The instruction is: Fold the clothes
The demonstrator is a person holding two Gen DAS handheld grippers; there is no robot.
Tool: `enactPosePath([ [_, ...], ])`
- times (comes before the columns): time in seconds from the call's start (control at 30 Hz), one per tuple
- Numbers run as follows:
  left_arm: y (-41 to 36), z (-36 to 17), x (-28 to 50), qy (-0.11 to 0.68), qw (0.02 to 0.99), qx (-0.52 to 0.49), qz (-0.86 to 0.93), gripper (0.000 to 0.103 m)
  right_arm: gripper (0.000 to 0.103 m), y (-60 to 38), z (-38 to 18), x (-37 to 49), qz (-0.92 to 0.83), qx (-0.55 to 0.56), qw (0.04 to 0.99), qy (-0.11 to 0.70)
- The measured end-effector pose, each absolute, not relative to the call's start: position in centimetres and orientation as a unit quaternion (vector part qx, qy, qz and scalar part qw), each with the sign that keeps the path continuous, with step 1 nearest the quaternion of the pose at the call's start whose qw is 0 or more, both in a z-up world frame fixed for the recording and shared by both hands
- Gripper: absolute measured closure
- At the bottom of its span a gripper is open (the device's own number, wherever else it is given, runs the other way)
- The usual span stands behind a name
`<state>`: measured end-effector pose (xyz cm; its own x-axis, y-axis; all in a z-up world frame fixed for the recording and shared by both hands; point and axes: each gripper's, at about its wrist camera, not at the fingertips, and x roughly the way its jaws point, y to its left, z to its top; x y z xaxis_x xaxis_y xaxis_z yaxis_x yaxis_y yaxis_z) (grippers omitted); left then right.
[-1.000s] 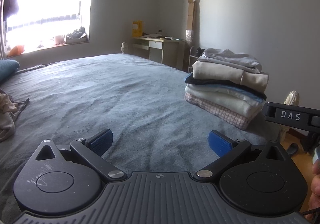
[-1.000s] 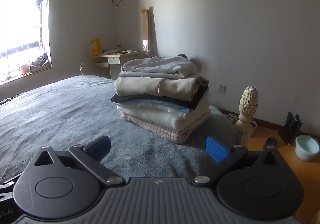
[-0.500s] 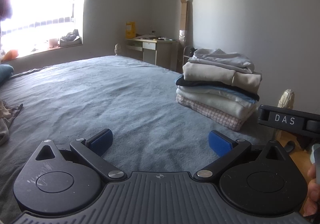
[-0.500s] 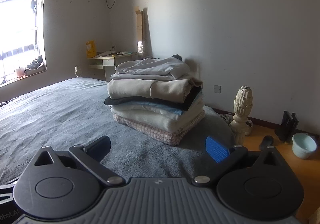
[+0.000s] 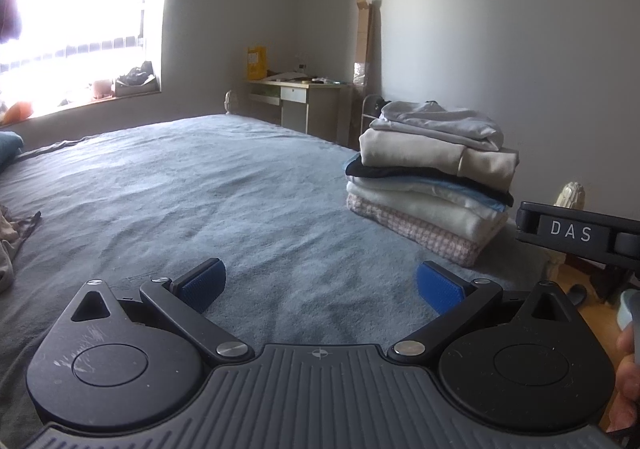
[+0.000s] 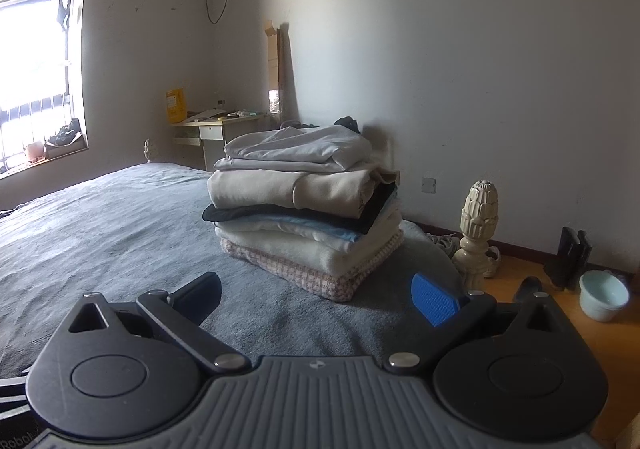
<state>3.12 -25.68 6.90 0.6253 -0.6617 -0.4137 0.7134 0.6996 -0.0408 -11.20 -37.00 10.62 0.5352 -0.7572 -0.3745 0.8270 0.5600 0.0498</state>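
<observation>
A stack of several folded clothes (image 5: 432,177) sits on the right part of the grey-blue bed (image 5: 180,185), grey garment on top, pink checked one at the bottom. It also shows in the right wrist view (image 6: 308,205). My left gripper (image 5: 320,285) is open and empty, low over the bed, left of the stack. My right gripper (image 6: 316,295) is open and empty, just in front of the stack. Its body (image 5: 580,235) shows at the right edge of the left wrist view. An unfolded garment (image 5: 10,241) lies at the bed's left edge.
A wall runs close behind the stack. A cream bedpost finial (image 6: 478,225) marks the bed's corner, with wooden floor, shoes and a pale bowl (image 6: 604,295) beyond. A desk (image 5: 304,101) stands at the far wall beside the window (image 5: 76,17).
Both views have shifted rightward: the stack has slid left in each frame, and less of the unfolded garment shows at the left. Both grippers stay open.
</observation>
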Motion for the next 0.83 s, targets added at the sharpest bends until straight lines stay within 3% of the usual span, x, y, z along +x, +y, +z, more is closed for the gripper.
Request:
enactPosePath([
  [0.83, -25.98, 6.87, 3.28, 0.203, 0.900, 0.065, -0.380, 0.000, 0.000, -36.99, 10.60, -11.07, -0.456, 0.112, 0.869, 0.157],
])
